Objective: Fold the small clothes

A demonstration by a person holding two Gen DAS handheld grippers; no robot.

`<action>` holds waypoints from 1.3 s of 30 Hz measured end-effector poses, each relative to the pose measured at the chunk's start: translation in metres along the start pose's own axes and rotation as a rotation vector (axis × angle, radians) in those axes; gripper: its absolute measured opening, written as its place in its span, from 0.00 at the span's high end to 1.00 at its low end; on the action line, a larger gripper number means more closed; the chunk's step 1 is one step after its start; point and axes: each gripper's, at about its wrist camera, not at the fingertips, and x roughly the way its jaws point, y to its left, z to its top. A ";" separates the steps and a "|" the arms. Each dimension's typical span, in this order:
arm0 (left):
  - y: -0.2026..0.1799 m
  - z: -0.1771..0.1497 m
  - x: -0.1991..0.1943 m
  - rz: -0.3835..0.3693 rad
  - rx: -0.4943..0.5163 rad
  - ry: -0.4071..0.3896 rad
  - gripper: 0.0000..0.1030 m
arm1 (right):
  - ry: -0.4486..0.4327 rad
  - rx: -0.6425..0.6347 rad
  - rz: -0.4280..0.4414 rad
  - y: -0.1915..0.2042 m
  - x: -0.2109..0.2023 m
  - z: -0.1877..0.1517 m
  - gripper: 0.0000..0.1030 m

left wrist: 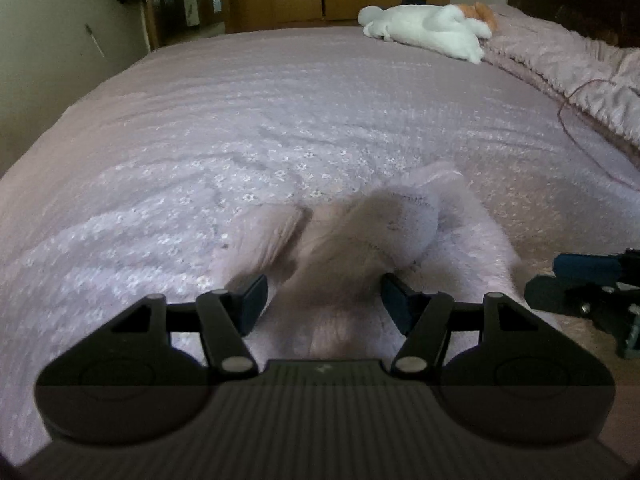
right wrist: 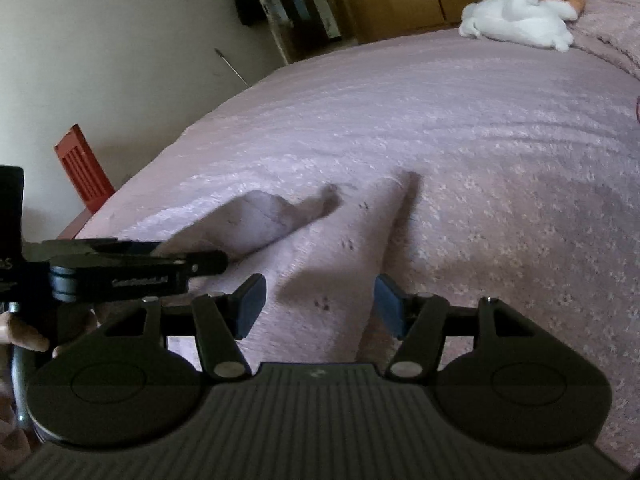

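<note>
A small pale pink garment (left wrist: 344, 248) with tiny dark paw prints lies crumpled on the pink bedspread (left wrist: 280, 112), blurred, its white inner label turned up. It runs between the wide-apart fingers of my left gripper (left wrist: 324, 302), which is open. In the right wrist view the same garment (right wrist: 336, 264) rises in a fold between the spread fingers of my right gripper (right wrist: 320, 306), also open. The left gripper (right wrist: 132, 268) shows side-on at the left, its tip at the cloth's grey-shadowed flap. The right gripper (left wrist: 584, 292) sits at the right edge of the left wrist view.
A white and orange plush toy (left wrist: 428, 30) lies at the far end of the bed beside a ruffled pink quilt (left wrist: 568, 64) with a thin cord (left wrist: 576, 136). A red chair (right wrist: 82, 168) stands by the bed's left edge. A person's hand (right wrist: 24, 336) holds the left gripper.
</note>
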 end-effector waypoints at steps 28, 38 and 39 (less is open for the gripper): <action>0.072 -0.014 -0.037 -0.009 -0.190 -0.037 0.54 | -0.002 -0.082 0.058 0.044 0.010 -0.011 0.29; 0.064 -0.066 -0.050 0.041 -0.111 0.041 0.42 | 0.014 -0.093 0.046 0.049 -0.003 -0.027 0.29; 0.067 -0.072 -0.049 0.055 -0.108 0.040 0.37 | 0.016 -0.102 0.048 0.051 -0.003 -0.028 0.29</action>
